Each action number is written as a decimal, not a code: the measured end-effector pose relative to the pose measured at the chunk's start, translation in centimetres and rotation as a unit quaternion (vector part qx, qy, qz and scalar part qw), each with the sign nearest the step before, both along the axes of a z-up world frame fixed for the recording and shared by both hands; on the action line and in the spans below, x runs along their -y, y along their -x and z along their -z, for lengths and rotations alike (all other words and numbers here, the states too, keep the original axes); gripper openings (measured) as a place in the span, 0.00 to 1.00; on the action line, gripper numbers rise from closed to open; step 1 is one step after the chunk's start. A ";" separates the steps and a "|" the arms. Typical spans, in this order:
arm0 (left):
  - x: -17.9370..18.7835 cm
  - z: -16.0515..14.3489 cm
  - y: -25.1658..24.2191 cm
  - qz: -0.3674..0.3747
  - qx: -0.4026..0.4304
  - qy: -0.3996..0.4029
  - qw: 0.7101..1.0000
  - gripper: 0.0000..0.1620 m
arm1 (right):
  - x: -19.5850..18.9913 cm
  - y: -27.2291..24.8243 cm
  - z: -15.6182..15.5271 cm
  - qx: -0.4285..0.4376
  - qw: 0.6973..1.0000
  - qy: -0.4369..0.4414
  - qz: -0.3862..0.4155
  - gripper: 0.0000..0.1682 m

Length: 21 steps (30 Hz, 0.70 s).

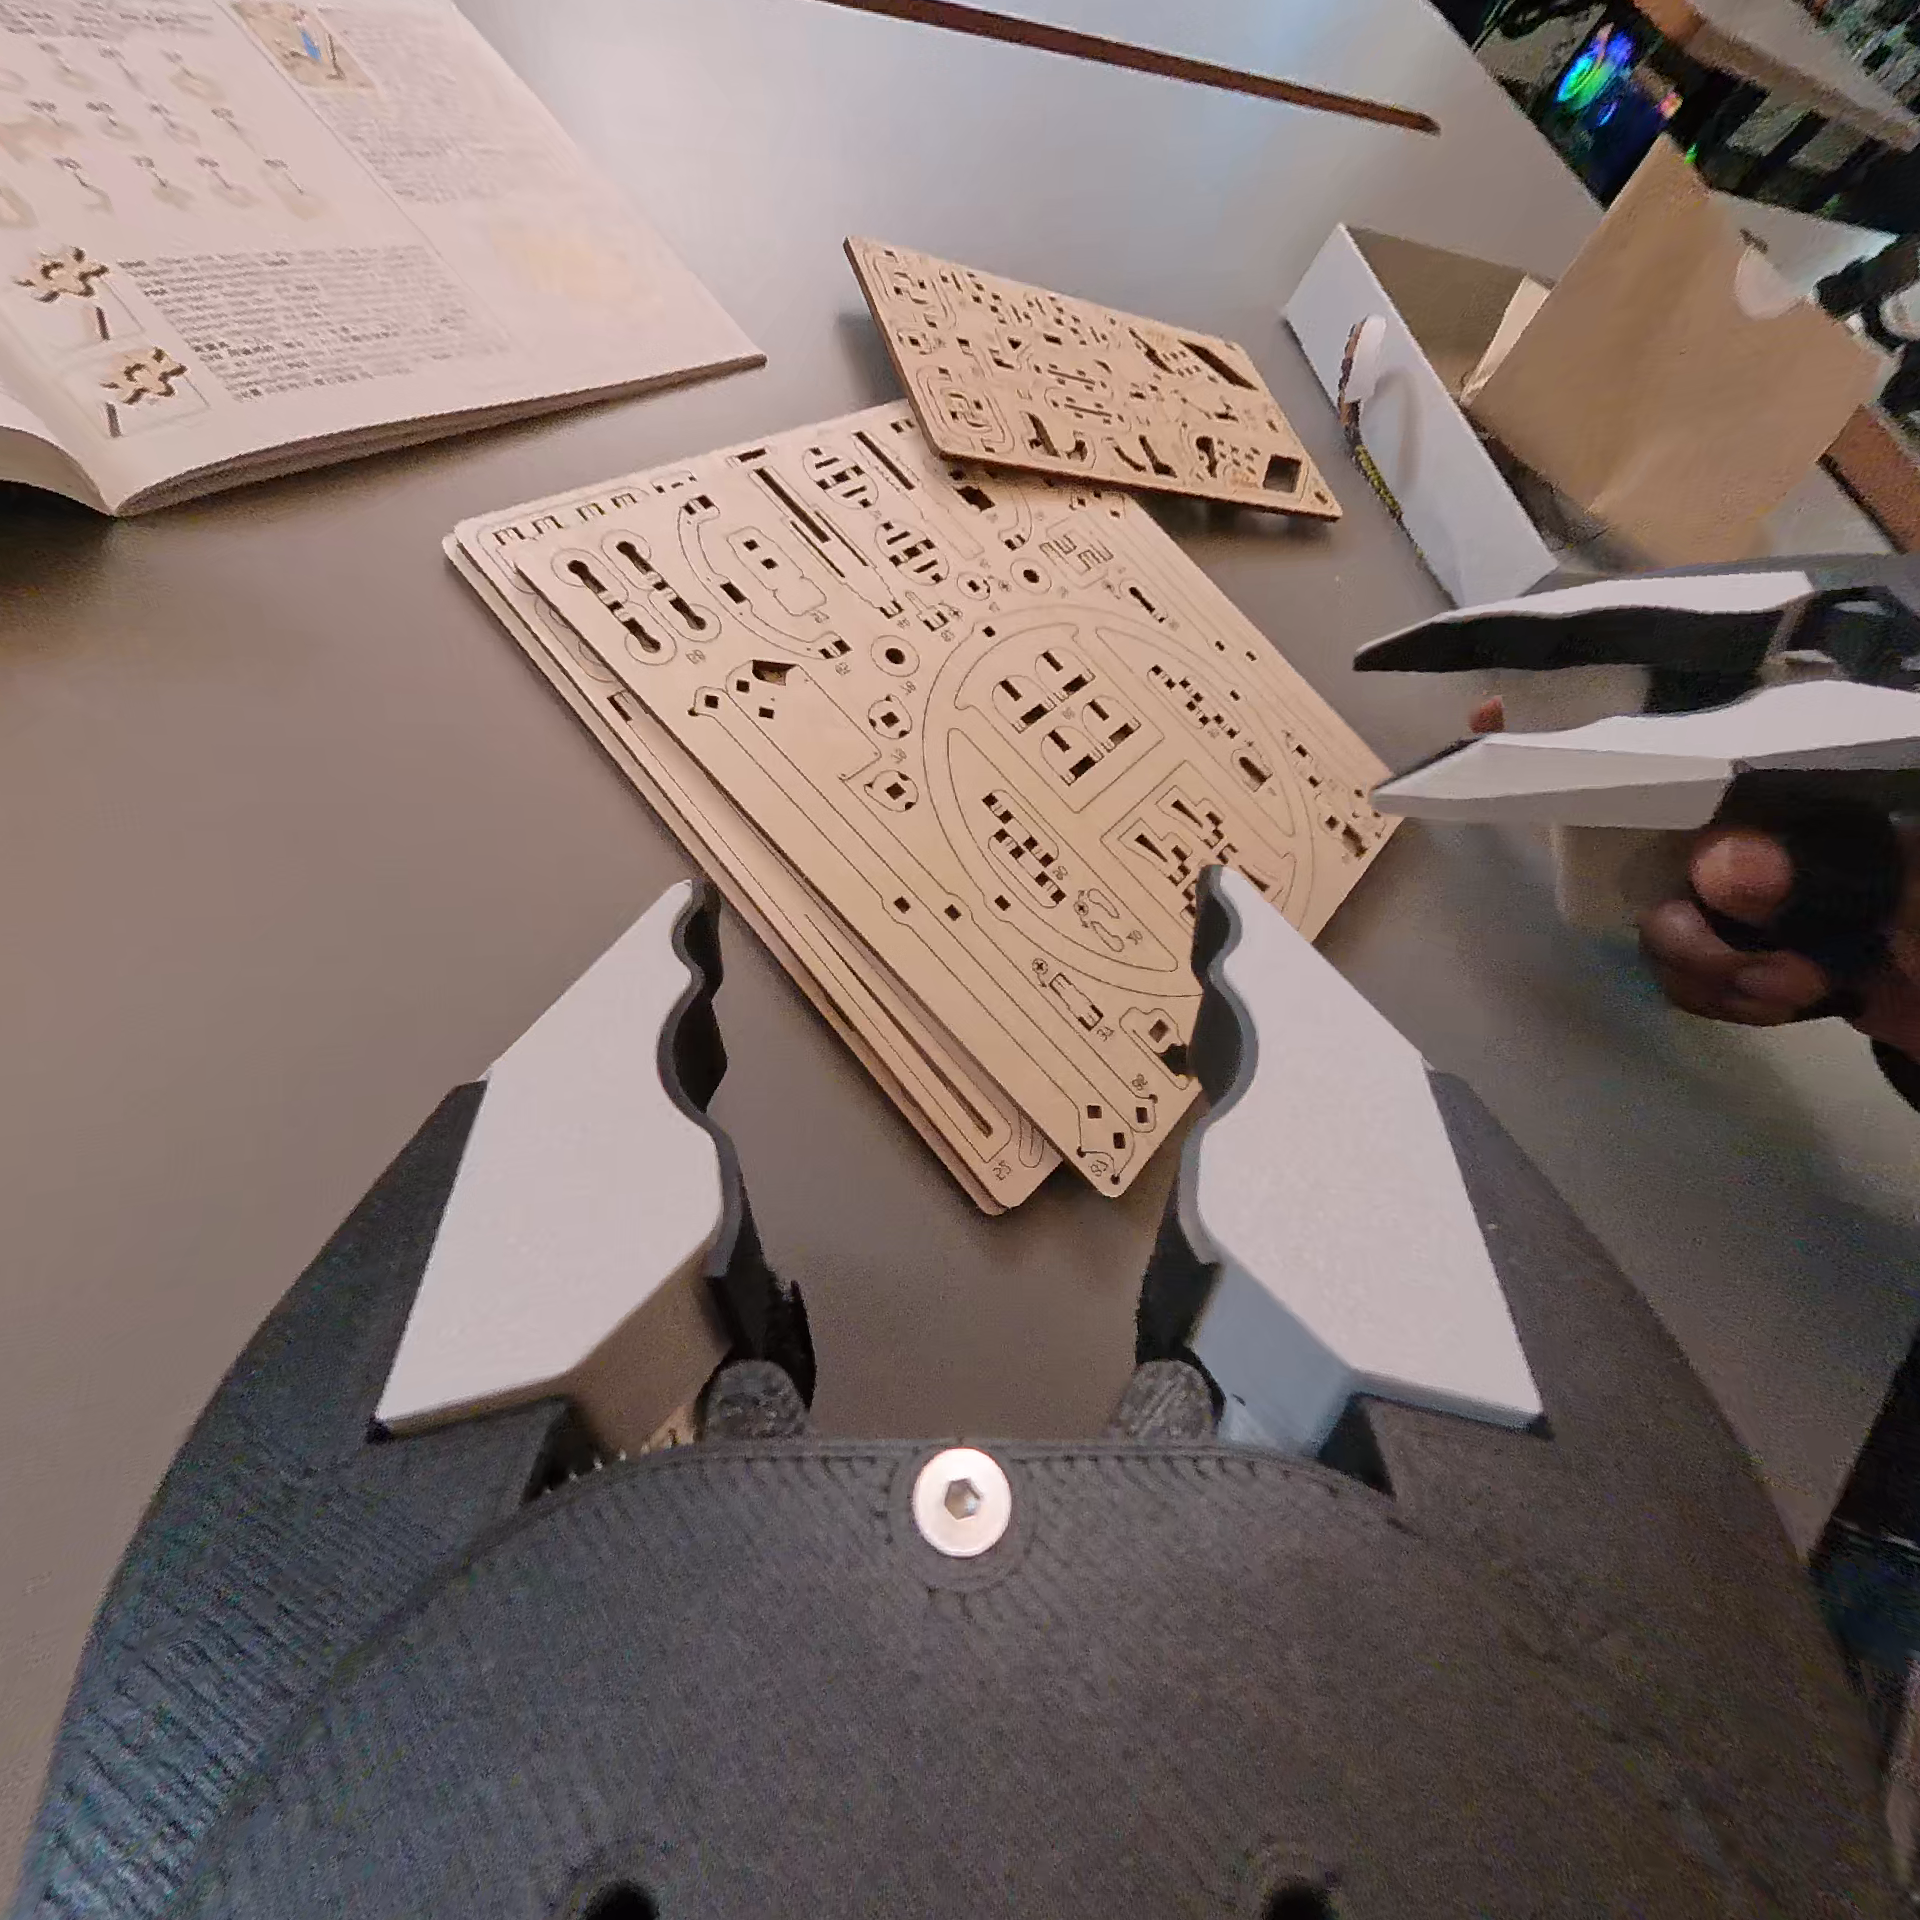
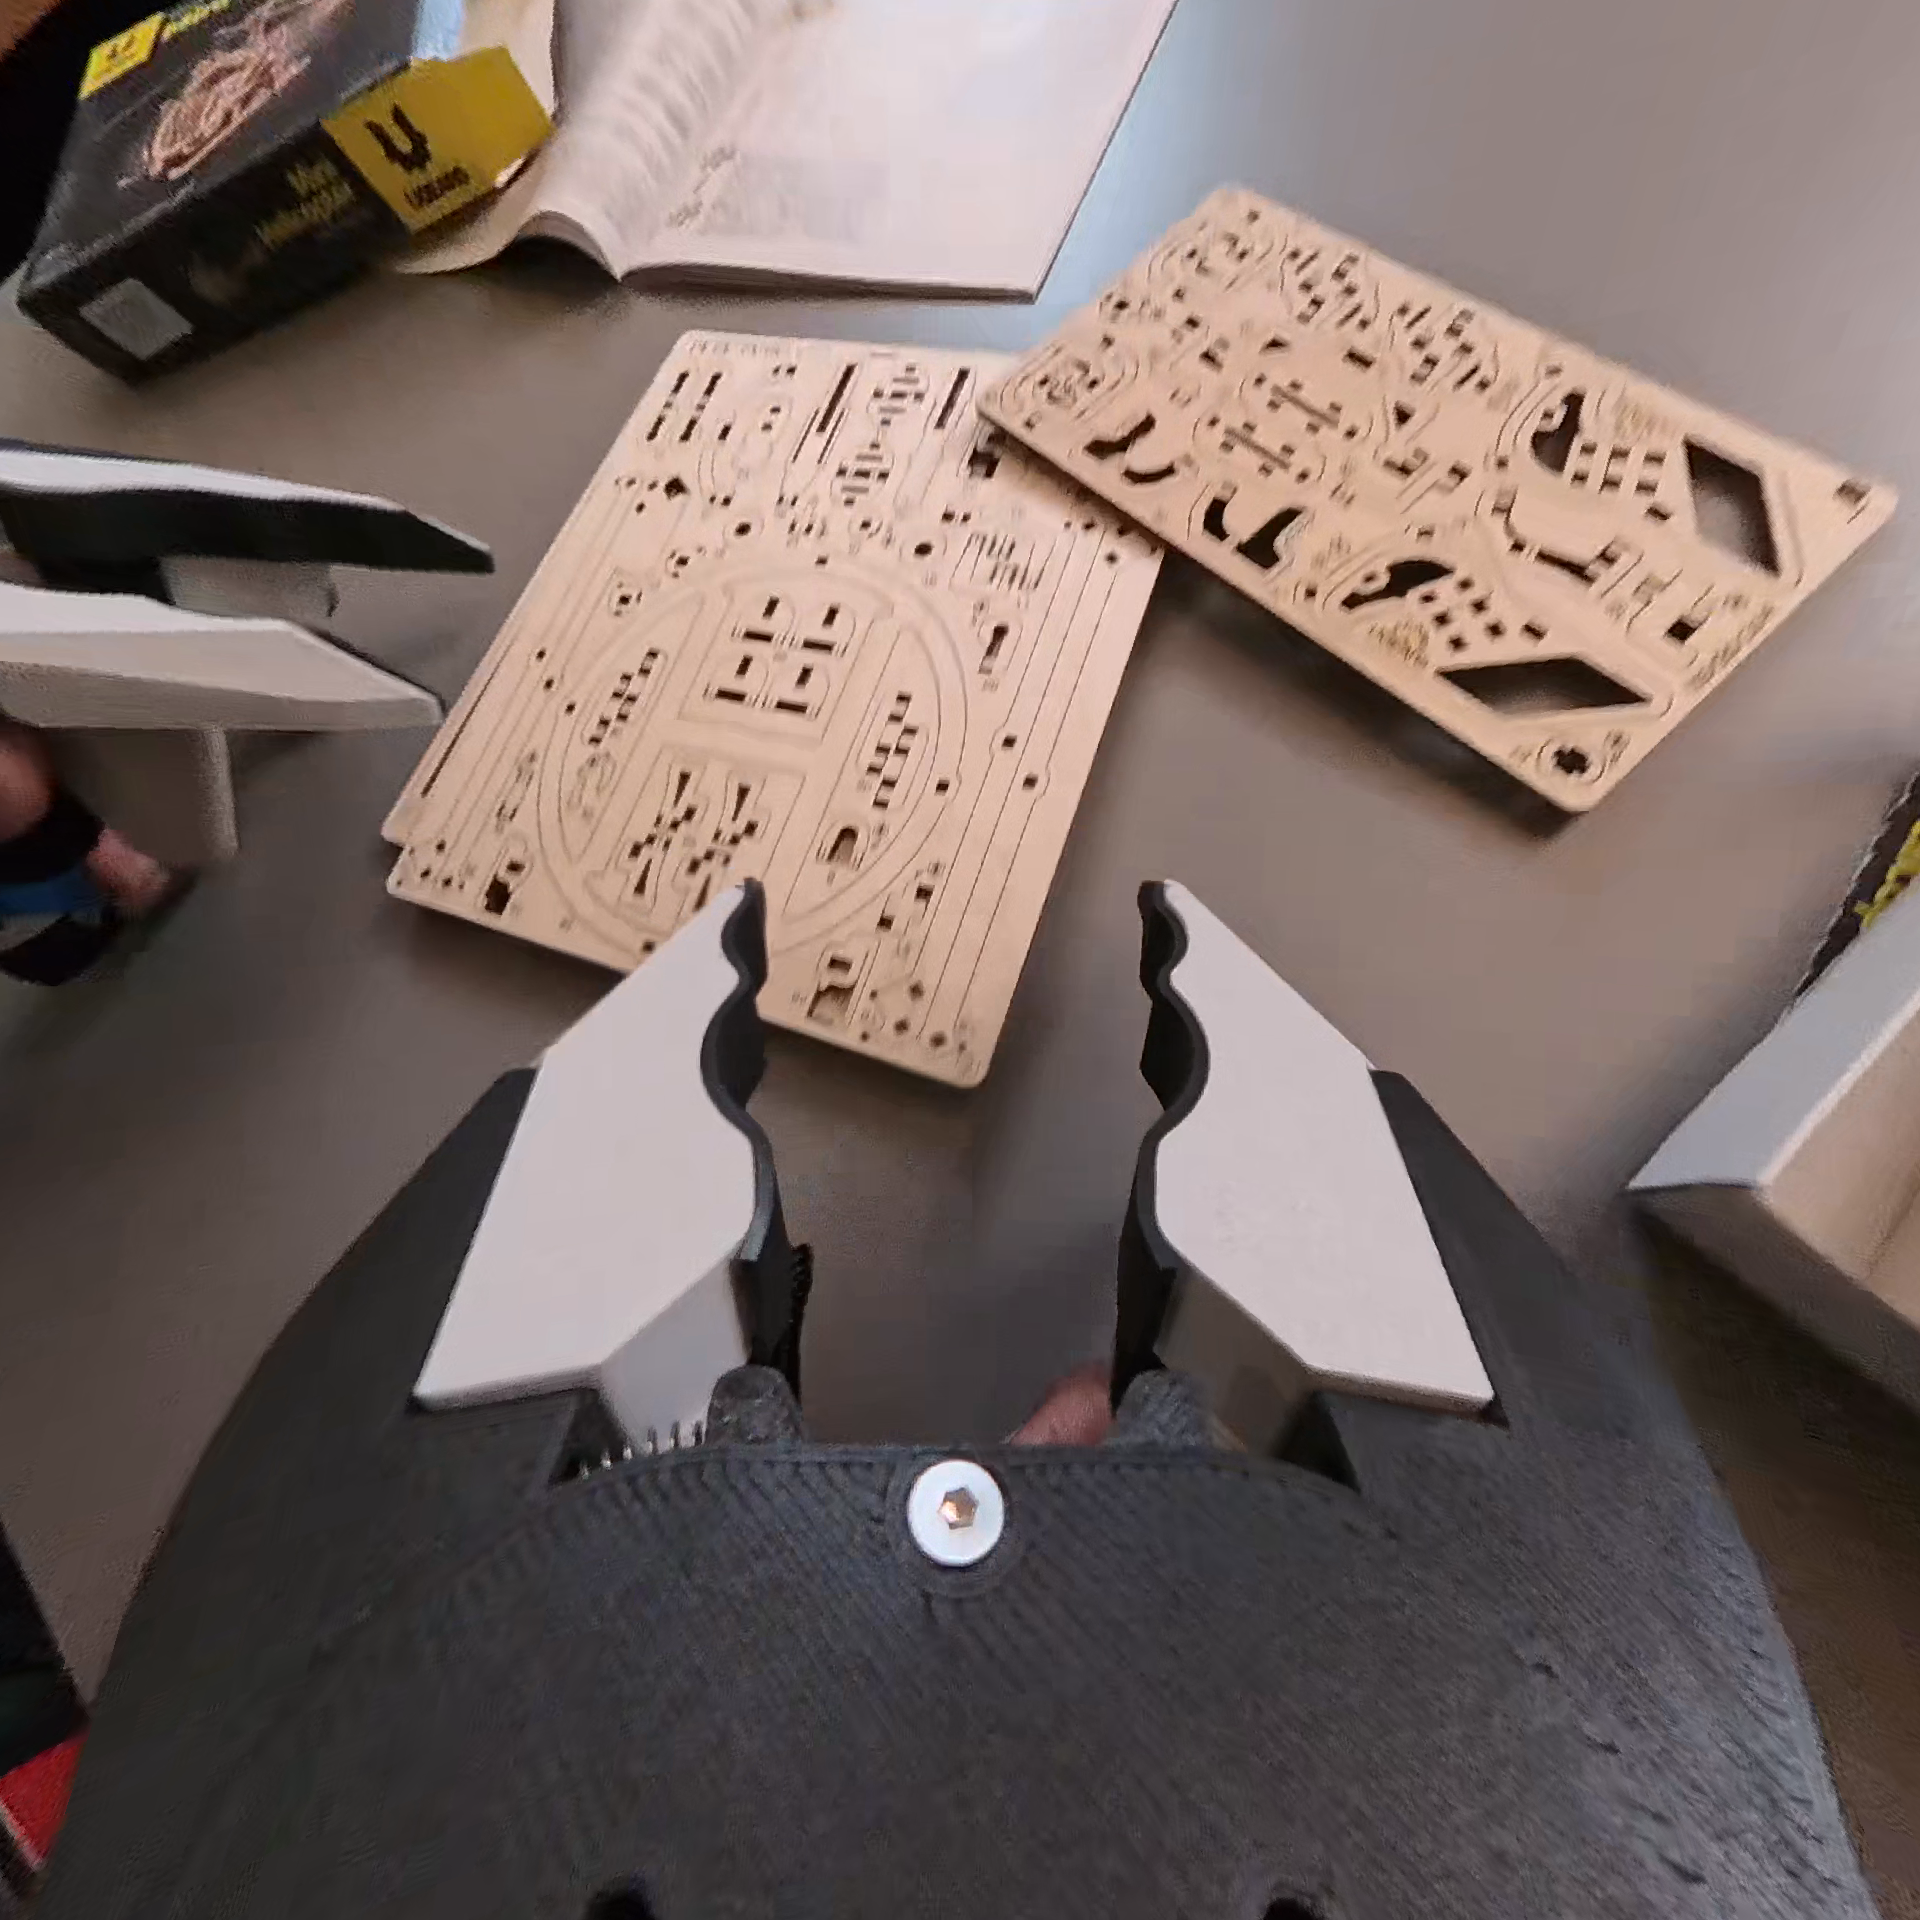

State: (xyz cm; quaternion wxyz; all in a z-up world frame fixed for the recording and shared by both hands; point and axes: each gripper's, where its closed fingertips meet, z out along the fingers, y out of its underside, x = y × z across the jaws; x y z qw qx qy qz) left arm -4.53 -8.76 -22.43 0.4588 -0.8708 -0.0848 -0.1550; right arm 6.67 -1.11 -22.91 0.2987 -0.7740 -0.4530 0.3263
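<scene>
A stack of laser-cut plywood sheets [image 1: 914, 790] lies on the grey table, also seen in the right wrist view [image 2: 790, 665]. A smaller single plywood sheet [image 1: 1081, 374] rests with one edge on the stack; in the right wrist view [image 2: 1455, 488] it lies to the right. My left gripper [image 1: 951, 888] is open and empty, just above the stack's near corner. My right gripper [image 2: 951, 899] is open and empty over the stack's near edge. It shows in the left wrist view [image 1: 1371, 727] at the right; the left gripper shows in the right wrist view [image 2: 457, 634].
An open instruction booklet [image 1: 312, 239] lies at the back left, also in the right wrist view [image 2: 831, 135]. A black and yellow box [image 2: 229, 177] stands beside it. An open white cardboard box [image 1: 1434, 416] sits at the right, near edge [image 2: 1808, 1164]. A dark thin strip [image 1: 1143, 62] lies far back.
</scene>
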 end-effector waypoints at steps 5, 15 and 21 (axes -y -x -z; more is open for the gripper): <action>0.1 0.0 -0.4 0.003 -0.008 -0.004 1.000 0.57 | 1.1 -0.3 0.5 0.006 1.000 0.010 -0.004 0.43; 1.1 0.1 -1.9 0.018 -0.019 -0.014 1.000 0.56 | 2.6 0.5 1.1 0.026 0.999 0.005 -0.035 0.45; 1.1 0.1 -2.2 0.027 -0.015 -0.016 0.999 0.55 | 2.4 0.3 1.1 0.025 0.999 0.014 -0.028 0.44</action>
